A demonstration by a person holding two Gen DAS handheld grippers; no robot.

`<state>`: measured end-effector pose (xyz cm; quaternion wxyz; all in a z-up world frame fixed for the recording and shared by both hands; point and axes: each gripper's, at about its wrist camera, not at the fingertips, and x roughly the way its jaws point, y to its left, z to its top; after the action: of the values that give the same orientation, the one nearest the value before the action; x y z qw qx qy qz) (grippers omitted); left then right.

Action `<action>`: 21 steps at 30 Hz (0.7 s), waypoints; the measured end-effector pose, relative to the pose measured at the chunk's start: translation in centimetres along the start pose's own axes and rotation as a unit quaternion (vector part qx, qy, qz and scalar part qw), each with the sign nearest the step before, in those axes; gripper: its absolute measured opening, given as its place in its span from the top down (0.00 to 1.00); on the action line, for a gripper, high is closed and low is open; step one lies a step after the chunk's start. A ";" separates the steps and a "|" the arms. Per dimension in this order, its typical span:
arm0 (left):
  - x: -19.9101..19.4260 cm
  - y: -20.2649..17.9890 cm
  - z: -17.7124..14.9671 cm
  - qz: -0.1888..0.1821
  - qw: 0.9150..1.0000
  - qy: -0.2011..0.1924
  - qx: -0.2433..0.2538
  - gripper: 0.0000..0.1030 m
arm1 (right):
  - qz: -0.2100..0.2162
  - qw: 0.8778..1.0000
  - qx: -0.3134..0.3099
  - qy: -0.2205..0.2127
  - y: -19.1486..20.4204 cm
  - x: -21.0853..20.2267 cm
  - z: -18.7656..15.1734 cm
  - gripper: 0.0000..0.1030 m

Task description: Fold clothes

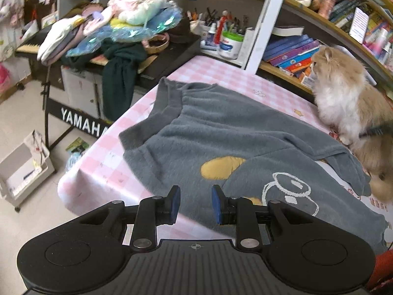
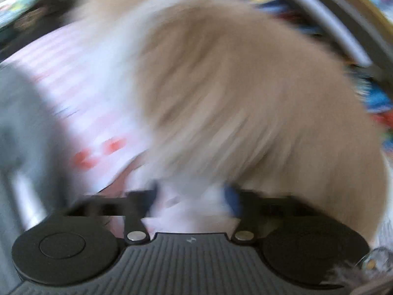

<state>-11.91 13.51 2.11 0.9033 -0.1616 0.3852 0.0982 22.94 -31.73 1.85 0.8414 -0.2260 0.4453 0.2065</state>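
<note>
Left gripper (image 1: pixel 195 204), jaws spread and empty, hovers above the grey sweater (image 1: pixel 235 142) at frame centre. Right gripper (image 2: pixel 194 202), jaws spread, faces the blurred cat (image 2: pixel 245 93).

Grey sweater (image 1: pixel 221 132) — thick, matt fleece with a brushed, fuzzy nap; its yellow patch (image 1: pixel 222 167) looks smoother. Worktop cover (image 1: pixel 103 172): thin pink-and-white checked cloth or film with a slight sheen. Left gripper (image 1: pixel 195 202): matt black plastic, ribbed on the body, with bright metal pivot pins and blue pads on its jaws. Cat (image 1: pixel 343 91): long, fluffy fur — in the blurred right wrist view (image 2: pixel 245 98) apparently the same.
</note>
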 end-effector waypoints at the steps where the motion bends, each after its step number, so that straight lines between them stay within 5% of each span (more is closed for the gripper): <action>1: 0.1 0.1 -0.2 0.000 1.000 0.002 -0.005 0.73 | 0.018 1.000 -0.007 0.014 0.8 0.1 -1.1 0.40; 4: 0.8 0.1 -0.2 -0.004 1.000 0.008 -0.013 0.74 | 0.035 0.998 0.005 0.047 1.6 0.7 -4.1 0.44; 8: 1.7 -1.4 0.5 -0.020 1.000 0.008 0.010 0.73 | 0.075 0.983 0.156 0.066 -0.1 3.1 -6.0 0.48; 11: 2.1 -2.9 1.2 -0.036 0.999 0.006 0.036 0.73 | 0.091 0.973 0.206 0.047 0.3 2.6 -7.7 0.51; 12: 2.2 -3.3 1.4 -0.043 0.998 0.004 0.043 0.73 | 0.100 0.972 0.205 0.046 0.8 2.3 -8.0 0.57; 14: 2.3 -3.8 1.6 -0.049 0.998 0.002 0.048 0.73 | 0.136 0.972 0.183 0.054 2.0 1.4 -8.5 0.93; 15: 2.3 -4.1 1.6 -0.050 0.997 0.001 0.050 0.73 | 0.146 0.975 0.158 0.059 2.9 0.8 -8.5 0.94; 17: 2.4 -4.4 1.7 -0.048 0.997 0.001 0.053 0.73 | 0.114 0.990 0.077 0.042 4.3 -1.8 -8.1 0.95; 19: 2.1 -4.4 1.6 -0.043 0.998 -0.002 0.053 0.73 | 0.039 0.999 0.020 -0.018 4.4 -5.6 -7.4 0.95; 21: 2.0 -4.2 1.6 -0.039 0.998 -0.004 0.047 0.73 | -0.049 0.995 0.016 -0.080 3.0 -8.3 -6.1 0.95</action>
<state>-8.17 10.27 2.59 0.9144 -0.1336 0.3794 0.0455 12.99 -33.93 5.19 0.8871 -0.2170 0.3678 0.1752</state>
